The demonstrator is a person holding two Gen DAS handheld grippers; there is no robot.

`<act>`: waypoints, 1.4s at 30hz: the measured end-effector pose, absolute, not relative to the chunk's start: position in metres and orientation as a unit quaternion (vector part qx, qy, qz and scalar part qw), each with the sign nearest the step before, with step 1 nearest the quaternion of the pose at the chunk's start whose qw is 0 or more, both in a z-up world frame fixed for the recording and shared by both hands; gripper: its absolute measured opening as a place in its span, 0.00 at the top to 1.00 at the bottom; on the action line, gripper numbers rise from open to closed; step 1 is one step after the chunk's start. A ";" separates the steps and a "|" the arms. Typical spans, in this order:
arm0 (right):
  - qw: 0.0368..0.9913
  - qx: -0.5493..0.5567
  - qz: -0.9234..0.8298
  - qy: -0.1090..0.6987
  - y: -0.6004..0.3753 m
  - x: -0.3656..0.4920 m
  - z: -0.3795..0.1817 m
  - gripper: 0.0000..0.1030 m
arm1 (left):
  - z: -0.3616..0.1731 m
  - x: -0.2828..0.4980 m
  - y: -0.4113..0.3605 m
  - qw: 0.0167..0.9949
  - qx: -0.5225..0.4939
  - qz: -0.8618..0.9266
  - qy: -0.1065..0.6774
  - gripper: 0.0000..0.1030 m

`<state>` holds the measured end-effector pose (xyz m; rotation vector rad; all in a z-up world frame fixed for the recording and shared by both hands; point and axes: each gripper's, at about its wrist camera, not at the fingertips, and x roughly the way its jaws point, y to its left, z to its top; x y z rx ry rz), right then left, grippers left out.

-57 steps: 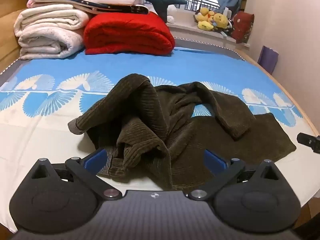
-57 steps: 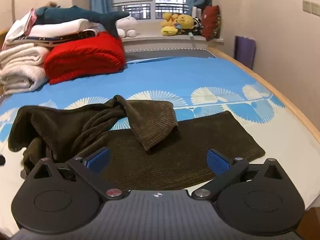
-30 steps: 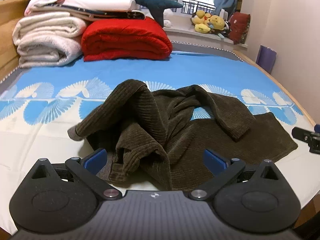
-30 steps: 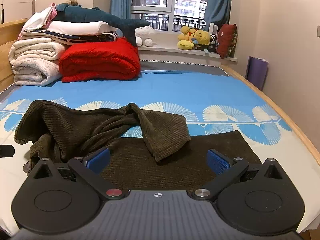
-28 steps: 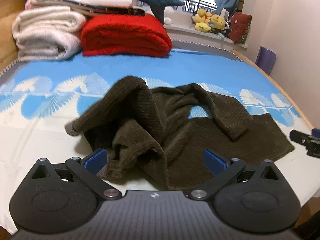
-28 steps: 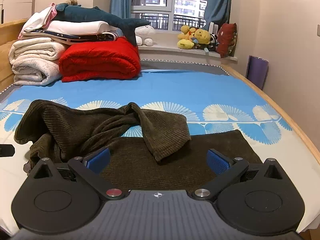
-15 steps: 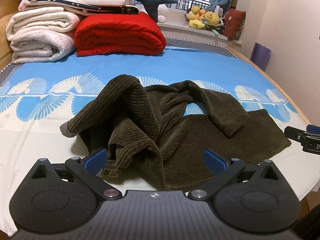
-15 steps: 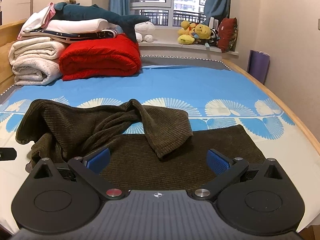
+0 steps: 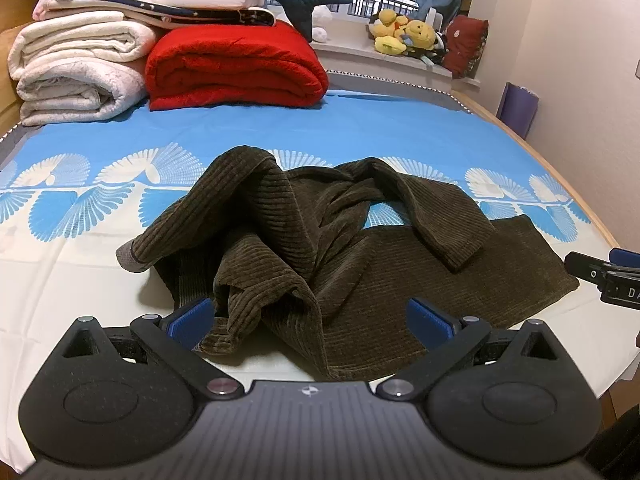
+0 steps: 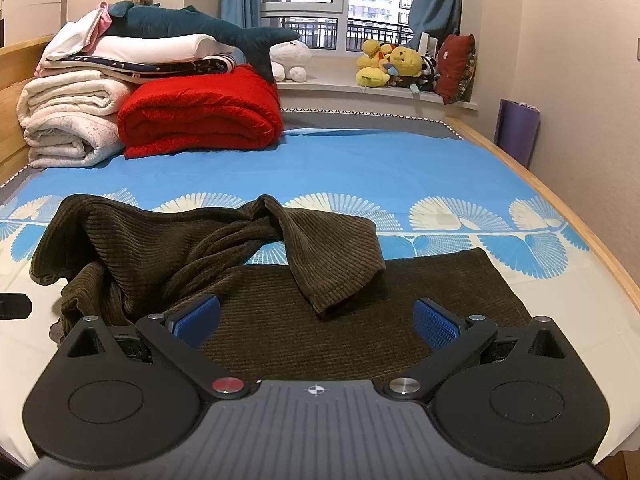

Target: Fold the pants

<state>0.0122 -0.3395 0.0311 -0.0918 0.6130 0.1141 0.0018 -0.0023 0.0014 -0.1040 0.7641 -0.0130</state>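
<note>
Dark brown corduroy pants (image 9: 320, 240) lie crumpled on the bed, bunched on the left with one leg flat to the right. They also show in the right wrist view (image 10: 240, 264). My left gripper (image 9: 310, 318) is open and empty, just in front of the bunched part near the bed's front edge. My right gripper (image 10: 316, 322) is open and empty, over the near edge of the flat leg. The right gripper's tip (image 9: 600, 276) shows at the right edge of the left wrist view.
The bed has a blue and white sheet (image 10: 380, 168). A red folded blanket (image 9: 236, 68), white blankets (image 9: 76, 72) and a plush shark (image 10: 192, 28) are stacked at the back left. Stuffed toys (image 10: 392, 64) sit on the windowsill. A wooden bed rim (image 10: 560, 208) and wall run on the right.
Both grippers have shifted slightly in front of the pants, the right one rising a little early on. The pants have not moved. Both grippers stay open.
</note>
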 end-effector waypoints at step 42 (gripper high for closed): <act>0.951 -0.048 0.050 0.303 -0.339 0.014 0.030 0.01 | -0.002 0.004 -0.002 0.923 -0.049 -0.003 0.381 0.00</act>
